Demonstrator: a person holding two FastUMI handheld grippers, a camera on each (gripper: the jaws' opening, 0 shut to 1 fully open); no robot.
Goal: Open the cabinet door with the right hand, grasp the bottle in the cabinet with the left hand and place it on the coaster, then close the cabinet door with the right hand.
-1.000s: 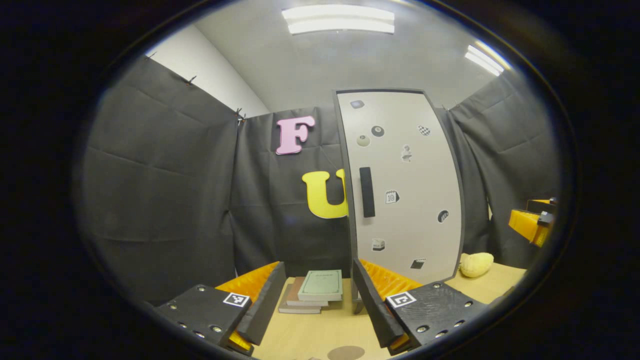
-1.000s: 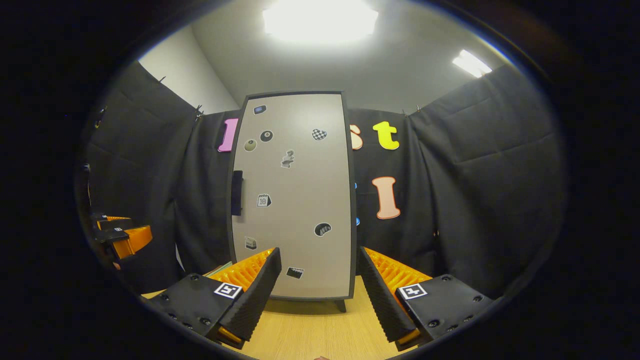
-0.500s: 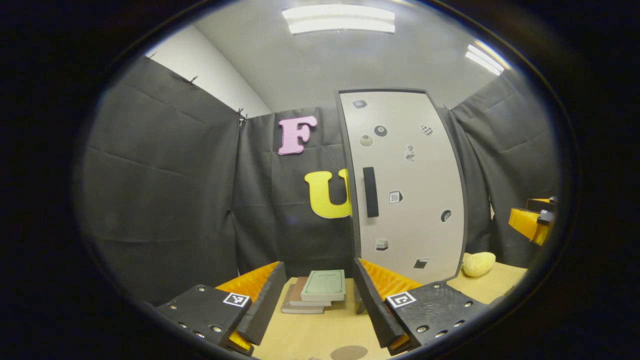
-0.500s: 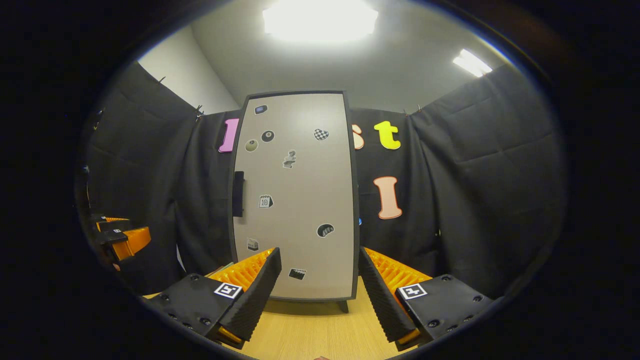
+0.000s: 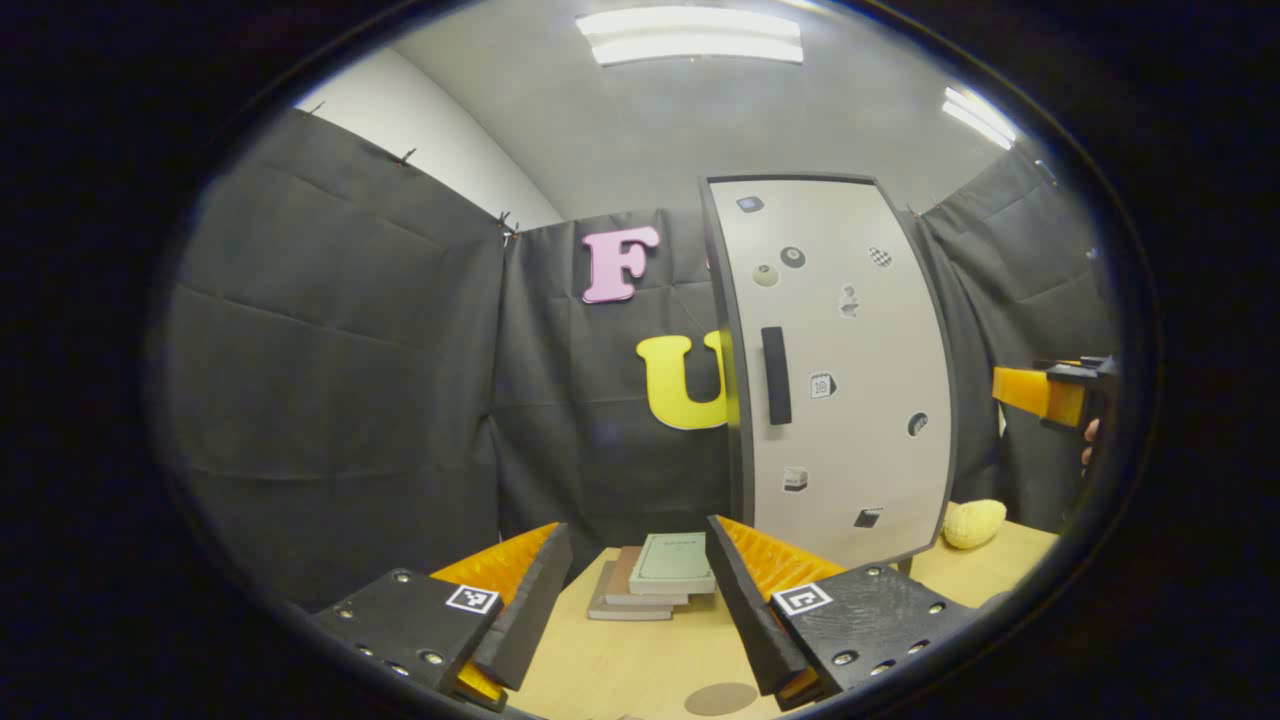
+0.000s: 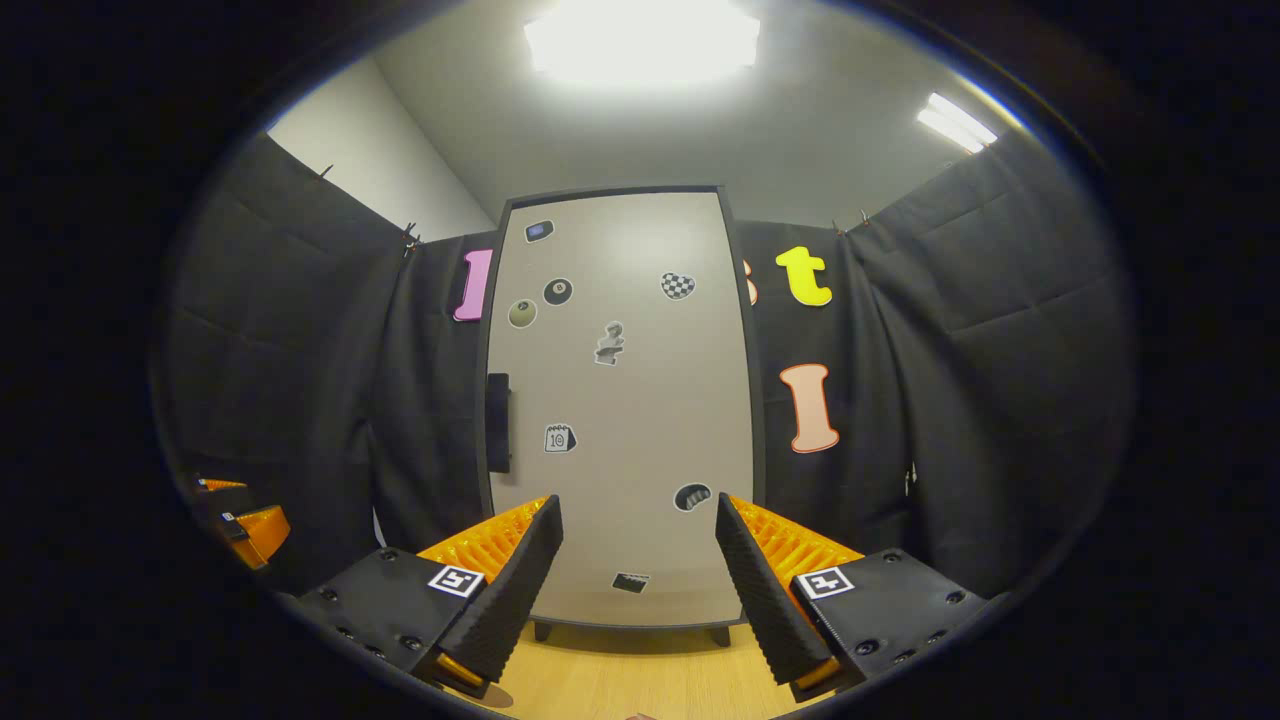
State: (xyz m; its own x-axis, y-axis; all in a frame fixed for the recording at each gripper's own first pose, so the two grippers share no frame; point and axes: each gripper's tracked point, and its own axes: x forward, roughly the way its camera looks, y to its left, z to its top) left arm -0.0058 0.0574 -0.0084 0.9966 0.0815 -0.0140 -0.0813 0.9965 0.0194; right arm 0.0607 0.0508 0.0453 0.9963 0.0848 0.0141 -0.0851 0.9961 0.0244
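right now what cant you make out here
- Bottle: hidden behind the shut cabinet door in the right gripper view and the left gripper view.
- Coaster: cut off by the bottom edge in the left gripper view.
- Right gripper: cut off at the edge of the left gripper view, jaws unclear there.
- Stickers: too small to read.

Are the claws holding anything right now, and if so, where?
No. The left claw and the right claw are both open with nothing between their fingers. The cabinet door is shut and its handle untouched.
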